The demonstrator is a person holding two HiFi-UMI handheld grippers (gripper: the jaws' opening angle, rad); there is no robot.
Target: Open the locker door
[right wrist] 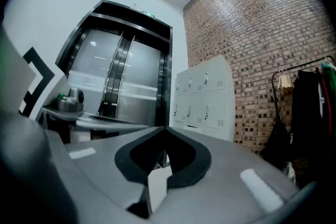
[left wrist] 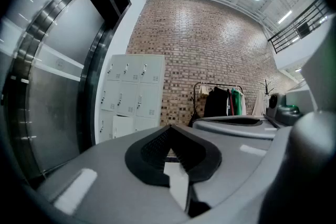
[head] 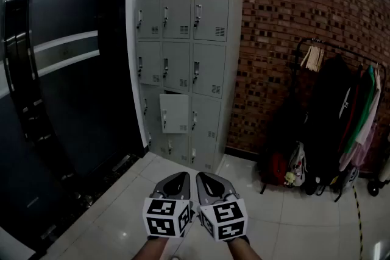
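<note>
A grey metal locker cabinet [head: 194, 64] with three columns of small doors stands against the brick wall, well ahead of me. One white-looking door [head: 175, 112] in the middle column, third row down, hangs slightly ajar; the others look closed. Both grippers are held low and side by side, far short of the cabinet. My left gripper [head: 178, 179] has its tips [left wrist: 169, 126] meeting with nothing between them. My right gripper [head: 210, 179] is likewise shut and empty, its tips [right wrist: 165, 128] together. The cabinet [left wrist: 131, 93] also shows in both gripper views, in the right one beside the dark doors [right wrist: 205, 97].
Dark glass and metal sliding doors [head: 61, 76] fill the left side. A clothes rack [head: 341, 106] with hanging garments stands at the right, with bags [head: 286, 168] on the floor beneath it. White floor tiles [head: 292, 216] lie between me and the cabinet.
</note>
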